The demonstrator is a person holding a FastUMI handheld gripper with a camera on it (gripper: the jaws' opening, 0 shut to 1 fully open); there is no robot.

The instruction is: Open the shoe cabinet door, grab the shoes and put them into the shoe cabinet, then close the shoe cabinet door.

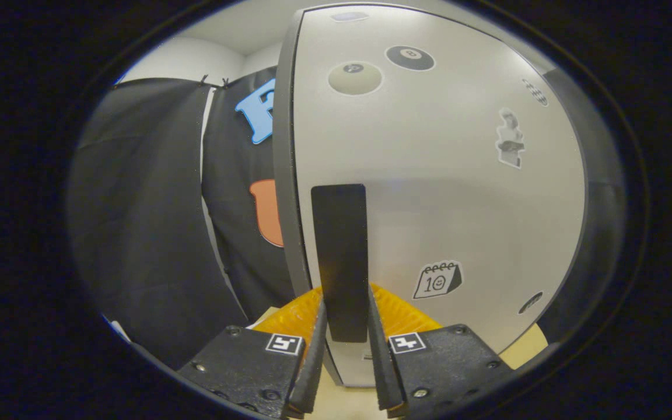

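The shoe cabinet's white door (441,192) stands straight ahead and very close, covered with small stickers. A tall black handle (340,256) runs down the door near its grey left edge (284,192). My gripper (345,315) has one finger on each side of the handle's lower part, and both fingers press against it. Whether the door stands ajar or closed cannot be told from here.
Black cloth walls (143,221) hang to the left of the cabinet. A light wooden surface (342,402) lies below the fingers, at the foot of the cabinet. A dark grey cabinet side (598,233) runs along the door's right edge.
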